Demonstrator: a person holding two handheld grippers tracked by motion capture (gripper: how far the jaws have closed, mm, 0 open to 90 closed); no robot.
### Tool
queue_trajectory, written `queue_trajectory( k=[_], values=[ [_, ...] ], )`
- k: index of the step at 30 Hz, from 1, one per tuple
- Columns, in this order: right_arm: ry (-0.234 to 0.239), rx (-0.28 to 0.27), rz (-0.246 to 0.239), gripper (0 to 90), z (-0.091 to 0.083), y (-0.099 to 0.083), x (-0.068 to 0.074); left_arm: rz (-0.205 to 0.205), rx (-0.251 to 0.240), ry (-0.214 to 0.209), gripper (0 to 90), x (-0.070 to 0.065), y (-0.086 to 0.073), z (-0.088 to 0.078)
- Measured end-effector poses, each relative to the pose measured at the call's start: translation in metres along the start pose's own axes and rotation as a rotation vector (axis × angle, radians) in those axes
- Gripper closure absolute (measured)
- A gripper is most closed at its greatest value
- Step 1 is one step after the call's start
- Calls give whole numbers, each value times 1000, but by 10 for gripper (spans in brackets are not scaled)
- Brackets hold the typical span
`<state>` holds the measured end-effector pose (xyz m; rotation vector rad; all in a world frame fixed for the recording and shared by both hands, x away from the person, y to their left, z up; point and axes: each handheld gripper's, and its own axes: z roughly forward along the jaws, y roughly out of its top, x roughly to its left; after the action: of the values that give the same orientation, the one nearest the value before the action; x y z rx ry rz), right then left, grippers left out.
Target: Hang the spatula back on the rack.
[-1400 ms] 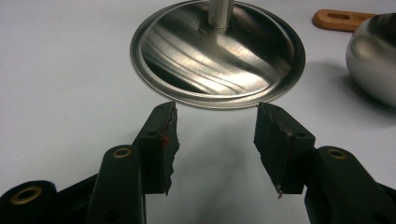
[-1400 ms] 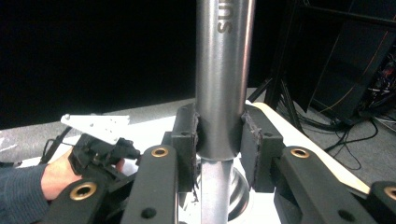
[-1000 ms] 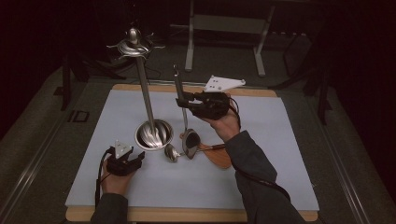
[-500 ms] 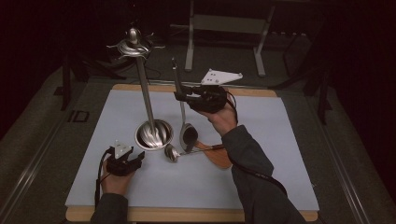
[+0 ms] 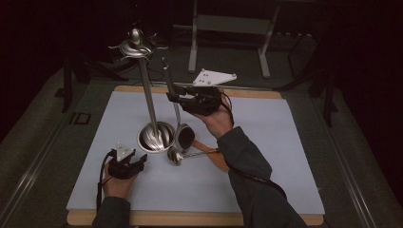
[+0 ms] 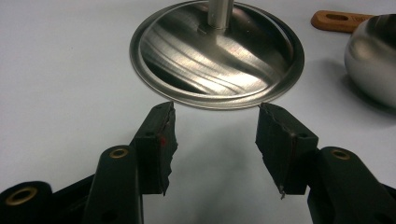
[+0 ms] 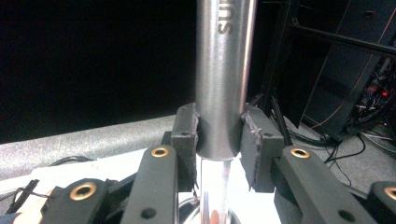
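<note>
**Inspector:** Right, your right gripper [image 5: 175, 97] first. Its pads are clamped on the thick steel handle [image 7: 223, 74] of a ladle [image 5: 183, 136], one pad on each side, as the right gripper view shows. The handle stands close to upright between the jaws, with part of a printed word visible on it.

**Operator:** Where does the ladle sit over the table?

**Inspector:** On the high view, you hold it above the pale mat [image 5: 266, 137], handle up, bowl hanging low just beside the round base [image 5: 155, 137] of the tall steel stand [image 5: 146, 90]. Whether the bowl touches the mat I cannot tell. The stand's hooked top [image 5: 136, 46] is well above your grip.

**Operator:** And my left gripper?

**Inspector:** Your left gripper [image 6: 214, 135] is released, jaws standing apart with nothing between them. It rests low on the mat near the front edge, pointed at the stand's base [image 6: 217, 53], with its pad tips just short of the rim. A rounded steel bowl [image 6: 373, 58] shows at the right of that view.

**Operator:** Anything else on the mat?

**Inspector:** A smaller ladle [image 5: 177, 155] lies flat beside the base, its thin handle running toward your right sleeve. A wooden utensil [image 5: 214, 153] lies under that forearm; its handle end with a hanging slot [image 6: 343, 19] shows in the left gripper view.
</note>
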<state>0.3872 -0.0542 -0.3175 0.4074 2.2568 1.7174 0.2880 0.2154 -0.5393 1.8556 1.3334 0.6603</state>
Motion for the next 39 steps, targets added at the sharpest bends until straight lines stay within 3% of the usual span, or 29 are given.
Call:
queue_trajectory(
  k=[22, 33, 39],
  values=[
    [-12, 14, -41, 688, 19, 13, 18, 0, 4, 1, 476, 0, 0, 0],
    [-48, 49, -48, 686, 30, 10, 18, -2, 2, 2, 475, 0, 0, 0],
    [-50, 32, -61, 670, 31, 8, 19, -3, 2, 3, 475, 0, 0, 0]
  ],
)
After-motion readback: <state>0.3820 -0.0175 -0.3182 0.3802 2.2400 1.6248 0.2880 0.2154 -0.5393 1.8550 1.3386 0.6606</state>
